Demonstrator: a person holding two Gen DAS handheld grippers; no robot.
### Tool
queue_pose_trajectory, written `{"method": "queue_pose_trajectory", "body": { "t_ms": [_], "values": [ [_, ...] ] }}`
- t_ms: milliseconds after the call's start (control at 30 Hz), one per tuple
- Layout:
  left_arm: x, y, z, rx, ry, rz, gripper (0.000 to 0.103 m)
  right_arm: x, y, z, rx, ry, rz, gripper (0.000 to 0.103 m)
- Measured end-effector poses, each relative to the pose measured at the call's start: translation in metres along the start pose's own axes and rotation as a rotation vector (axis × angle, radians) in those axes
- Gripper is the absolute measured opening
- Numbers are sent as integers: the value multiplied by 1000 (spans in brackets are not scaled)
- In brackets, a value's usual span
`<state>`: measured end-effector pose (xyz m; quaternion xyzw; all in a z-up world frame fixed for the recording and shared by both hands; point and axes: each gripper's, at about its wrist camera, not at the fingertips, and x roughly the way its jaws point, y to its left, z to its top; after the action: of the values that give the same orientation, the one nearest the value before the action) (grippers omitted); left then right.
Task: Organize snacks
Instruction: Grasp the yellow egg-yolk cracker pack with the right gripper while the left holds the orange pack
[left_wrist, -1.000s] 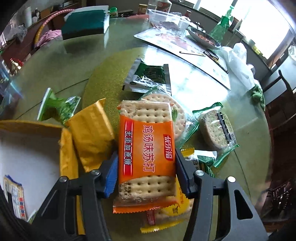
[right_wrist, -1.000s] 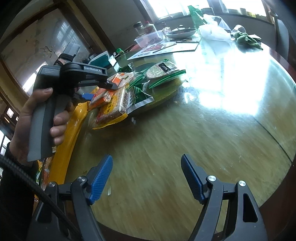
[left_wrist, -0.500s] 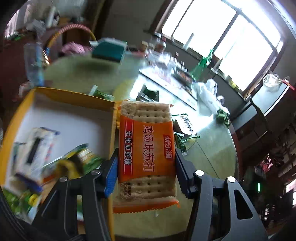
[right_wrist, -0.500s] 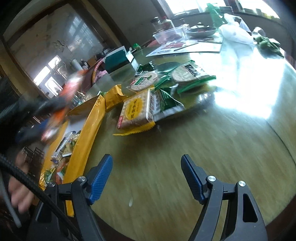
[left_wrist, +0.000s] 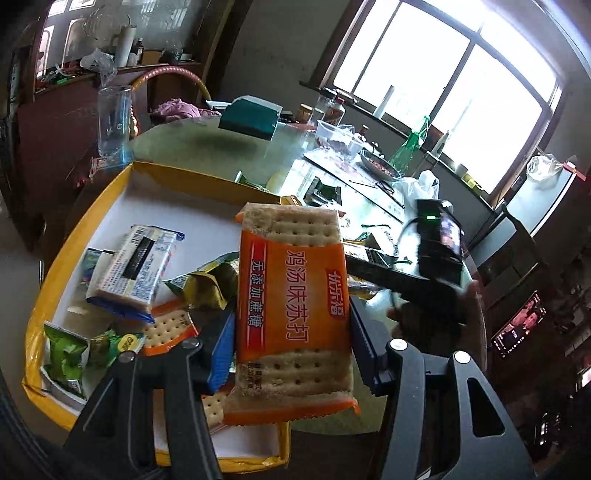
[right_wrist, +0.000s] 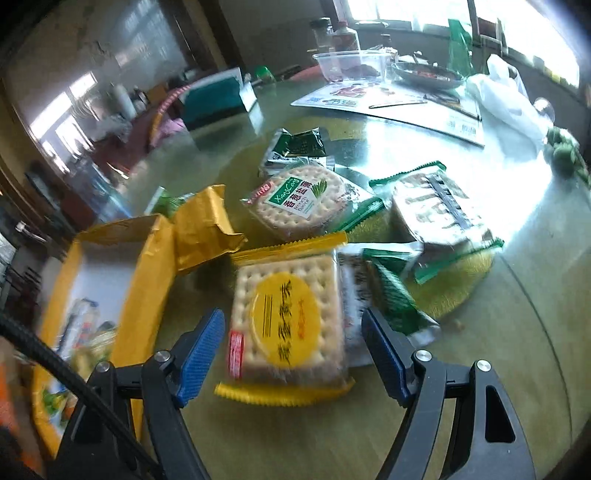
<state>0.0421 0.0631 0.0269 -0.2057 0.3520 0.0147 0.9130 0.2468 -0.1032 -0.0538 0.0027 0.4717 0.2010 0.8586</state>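
Left fingers (left_wrist: 354, 332) clamp orange cracker pack (left_wrist: 293, 310) above yellow box (left_wrist: 55, 280).

The left gripper (left_wrist: 291, 350) clamps an orange cracker packet (left_wrist: 293, 306); the right gripper (right_wrist: 291, 347) hangs with fingers spread wide.

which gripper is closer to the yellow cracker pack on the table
Right. The right gripper straddles the yellow cracker pack, open; the left gripper is over the yellow box.

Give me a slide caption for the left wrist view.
Left gripper holds an orange cracker packet above the yellow box of sorted snacks.
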Motion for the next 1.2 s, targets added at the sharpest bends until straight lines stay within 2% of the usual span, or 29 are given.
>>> {"method": "queue_pose_trajectory", "body": {
  "t_ms": [67,267,300,333,467,633,833,1033,1200],
  "values": [
    [-3,1,-1,8,-5,0,57,5,12,0,-45,-6,-66,77],
    [-4,2,-6,13,4,-3,57,11,22,-2,-72,-10,-133,77],
    [-4,2,-7,15,6,-1,57,10,23,-2,-83,-16,-150,76],
    [-4,1,-8,19,9,2,57,10,26,-4,-100,-22,-169,70],
    [-4,-1,-12,22,14,6,57,8,29,-7,-135,-23,-195,68],
    [-2,-3,-14,26,20,9,57,-17,21,-22,-99,-45,-149,68],
    [1,-9,-17,43,25,-5,57,-64,5,-70,0,-103,-30,68],
    [9,-18,-20,66,45,-12,57,-74,0,-108,15,-102,-58,68],
    [10,-24,-21,76,53,-18,57,-67,1,-116,-12,-83,-83,68]
  ]
}}
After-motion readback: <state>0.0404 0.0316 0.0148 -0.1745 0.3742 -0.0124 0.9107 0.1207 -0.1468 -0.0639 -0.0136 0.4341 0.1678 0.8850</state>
